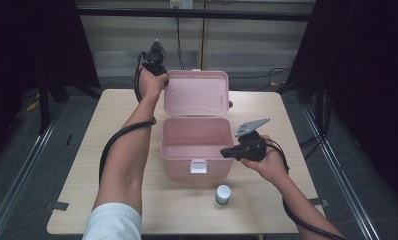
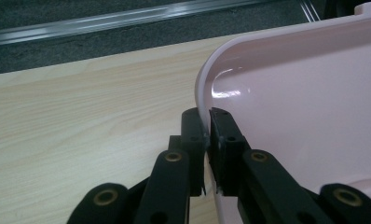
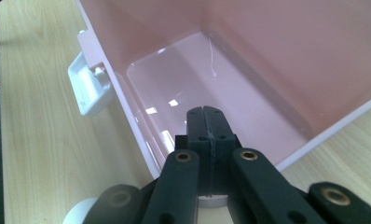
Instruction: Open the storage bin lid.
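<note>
A pink plastic box [image 1: 194, 150] stands mid-table with its lid [image 1: 197, 95] raised upright at the back. My left gripper [image 1: 164, 77] is at the lid's upper left corner, shut on the lid's edge. In the left gripper view its jaws [image 2: 207, 126] pinch the thin rim of the lid [image 2: 305, 107]. My right gripper [image 1: 224, 152] sits at the box's right rim, near the front. Its jaws [image 3: 206, 122] are shut on nothing and point into the bare pink interior [image 3: 249, 88].
A white latch [image 1: 198, 166] hangs on the box's front wall, also seen as the latch [image 3: 88, 86] in the right gripper view. A small white-capped jar [image 1: 223, 194] stands on the table in front of the box. Bare tabletop [image 1: 122, 210] lies left and right.
</note>
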The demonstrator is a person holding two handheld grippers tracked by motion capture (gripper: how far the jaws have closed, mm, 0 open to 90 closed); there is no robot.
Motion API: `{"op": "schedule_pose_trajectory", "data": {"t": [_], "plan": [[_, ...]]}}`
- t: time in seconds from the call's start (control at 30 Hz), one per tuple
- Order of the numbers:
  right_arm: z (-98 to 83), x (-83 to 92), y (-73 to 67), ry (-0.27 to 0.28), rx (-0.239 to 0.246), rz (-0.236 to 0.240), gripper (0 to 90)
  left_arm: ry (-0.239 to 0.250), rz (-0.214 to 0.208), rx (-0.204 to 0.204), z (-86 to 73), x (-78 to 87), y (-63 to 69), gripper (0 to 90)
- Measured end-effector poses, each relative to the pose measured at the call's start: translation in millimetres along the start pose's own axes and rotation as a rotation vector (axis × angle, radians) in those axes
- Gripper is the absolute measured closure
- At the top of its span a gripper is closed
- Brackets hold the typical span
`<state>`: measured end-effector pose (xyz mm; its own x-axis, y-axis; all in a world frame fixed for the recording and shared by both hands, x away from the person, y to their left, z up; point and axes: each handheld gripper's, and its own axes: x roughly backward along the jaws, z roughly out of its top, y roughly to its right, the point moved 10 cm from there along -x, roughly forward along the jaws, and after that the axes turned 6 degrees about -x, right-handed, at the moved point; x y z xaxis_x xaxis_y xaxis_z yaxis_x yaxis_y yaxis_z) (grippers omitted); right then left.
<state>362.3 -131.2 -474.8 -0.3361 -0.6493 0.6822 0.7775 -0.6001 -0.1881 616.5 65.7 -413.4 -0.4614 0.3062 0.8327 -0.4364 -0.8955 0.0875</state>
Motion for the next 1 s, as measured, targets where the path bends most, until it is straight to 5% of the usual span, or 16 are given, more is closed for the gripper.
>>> {"op": "schedule_pose_trajectory", "data": {"t": [1.0], "plan": [[0.4, -0.3, -0.1, 0.011, -0.003, 0.004, 90.0, -0.045, -0.003, 0.036, -20.0, -43.8, -9.3, 82.0]]}}
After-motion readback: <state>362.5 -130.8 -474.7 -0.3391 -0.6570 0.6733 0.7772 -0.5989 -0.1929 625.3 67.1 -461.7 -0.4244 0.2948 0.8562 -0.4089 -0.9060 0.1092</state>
